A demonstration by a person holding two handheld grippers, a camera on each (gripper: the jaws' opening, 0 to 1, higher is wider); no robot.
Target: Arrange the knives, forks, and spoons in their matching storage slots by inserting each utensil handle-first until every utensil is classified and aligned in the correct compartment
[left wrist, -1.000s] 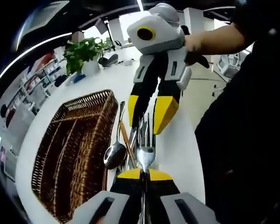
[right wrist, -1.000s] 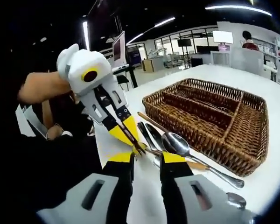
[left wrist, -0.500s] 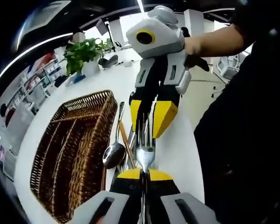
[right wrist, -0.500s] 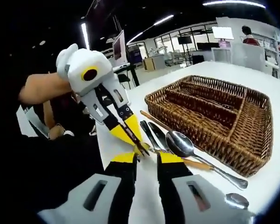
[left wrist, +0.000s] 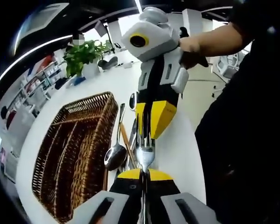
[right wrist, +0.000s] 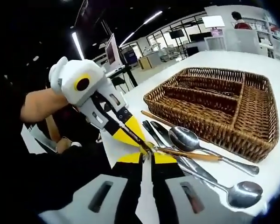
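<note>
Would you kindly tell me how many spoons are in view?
2. One spoon lies beside the wicker basket; another spoon lies nearer the table edge. Overlapping utensils may hide more.

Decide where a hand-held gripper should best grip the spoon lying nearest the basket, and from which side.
Probably the spoon handle, near its free end, coming from above. The handle is thin and lies flat on the table beside the basket, away from the crowded bowl end. That also leaves it ready to go in handle-first.

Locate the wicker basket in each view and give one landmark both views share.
Left gripper view: wicker basket lies left of centre, beside the loose cutlery.
Right gripper view: it sits upper right, rim at, behind the spoons.
Shared landmark: the spoon lying beside the basket.
</note>
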